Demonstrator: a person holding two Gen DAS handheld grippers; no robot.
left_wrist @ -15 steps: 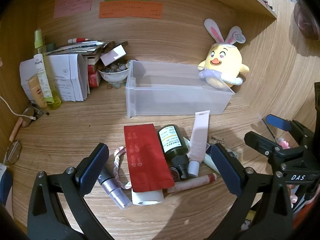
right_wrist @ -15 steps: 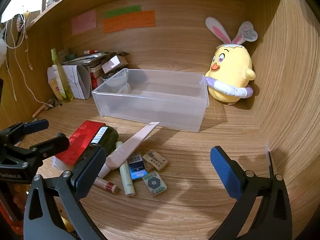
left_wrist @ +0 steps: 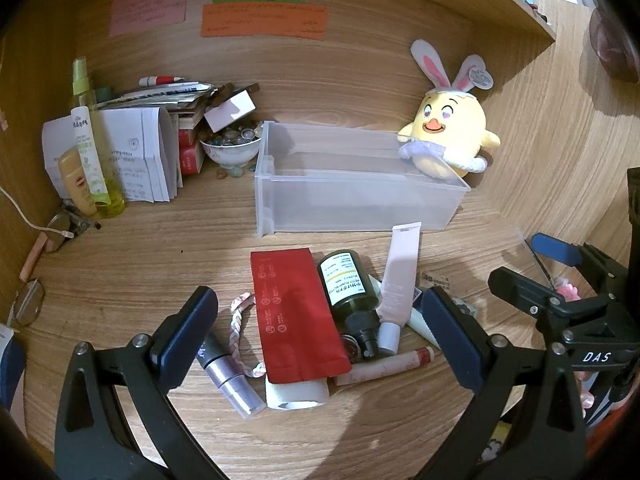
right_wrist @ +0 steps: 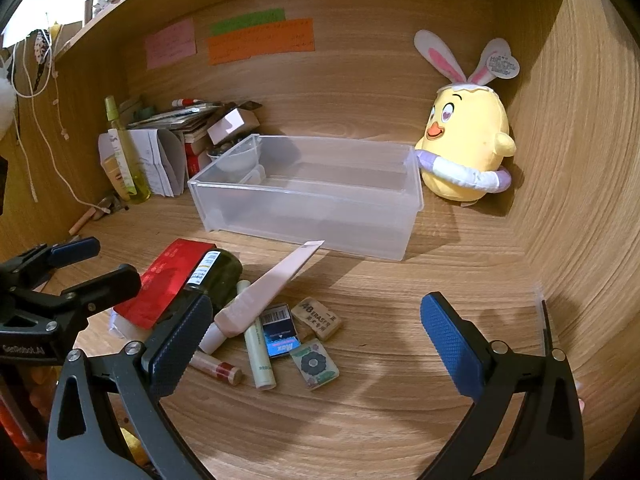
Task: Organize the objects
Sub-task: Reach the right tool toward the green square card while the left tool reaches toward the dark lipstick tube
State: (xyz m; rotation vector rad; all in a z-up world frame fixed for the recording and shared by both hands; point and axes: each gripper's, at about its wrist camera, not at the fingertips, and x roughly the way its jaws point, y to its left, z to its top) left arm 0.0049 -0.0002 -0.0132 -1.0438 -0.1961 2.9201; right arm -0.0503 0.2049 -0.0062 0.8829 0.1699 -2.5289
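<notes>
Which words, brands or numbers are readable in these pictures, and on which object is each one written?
"4B ERASER": beige eraser.
"Max": small blue box.
"DAS": right tongs frame, left wrist view.
"GenRobot.AI": left tongs frame, right wrist view, partly shadowed.
Too small or blurred: green bottle label, red pouch, wall notes, plush tag, papers.

Home desk nook, looks like: wood-grain desk, sticky notes on back wall, plush chick, cosmetics clutter.

Open tool above scattered toiletries
</notes>
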